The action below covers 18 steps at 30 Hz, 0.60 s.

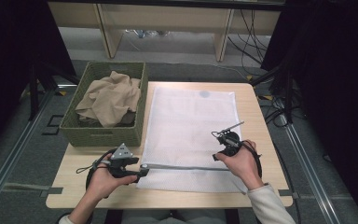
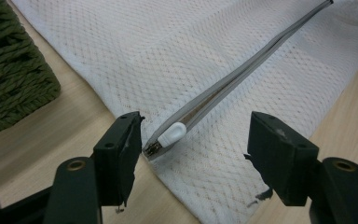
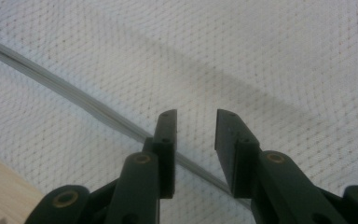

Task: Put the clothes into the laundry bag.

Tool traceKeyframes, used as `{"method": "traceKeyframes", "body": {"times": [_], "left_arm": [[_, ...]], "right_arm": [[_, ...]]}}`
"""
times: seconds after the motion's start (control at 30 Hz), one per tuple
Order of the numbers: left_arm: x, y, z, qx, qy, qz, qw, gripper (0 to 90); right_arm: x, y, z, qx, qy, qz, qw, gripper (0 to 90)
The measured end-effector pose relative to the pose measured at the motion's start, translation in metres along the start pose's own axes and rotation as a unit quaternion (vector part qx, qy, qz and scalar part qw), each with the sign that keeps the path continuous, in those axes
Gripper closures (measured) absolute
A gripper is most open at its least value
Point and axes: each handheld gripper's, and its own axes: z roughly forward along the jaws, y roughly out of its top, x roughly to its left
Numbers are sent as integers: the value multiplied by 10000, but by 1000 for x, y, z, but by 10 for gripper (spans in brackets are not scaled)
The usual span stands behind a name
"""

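Wooden table (image 1: 256, 126): white mesh bag (image 1: 191, 121), green basket (image 1: 86, 133) with half-buried beige cloth (image 1: 109, 98). Dark surroundings. Left gripper (image 1: 142, 170), right gripper (image 1: 223, 136): jaws apart, empty.

From above the surface's (image 1: 200, 198) near edge, the high view looks forward and down; both gripper views sit close over the mesh bag (image 1: 191, 130), sharing its grey zipper (image 2: 242, 70) near that edge.
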Motion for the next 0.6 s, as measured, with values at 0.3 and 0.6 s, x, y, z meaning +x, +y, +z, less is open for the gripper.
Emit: {"method": "traceKeyframes", "body": {"times": [0.3, 0.6], "left_arm": [[-4, -2, -3, 6, -41, -111, 9999, 357], [-5, -1, -4, 0, 6, -62, 10000, 353]], "right_arm": [[8, 2, 6, -49, 93, -330, 9994, 702], [23, 7, 13, 26, 100, -468, 9988, 706]]}}
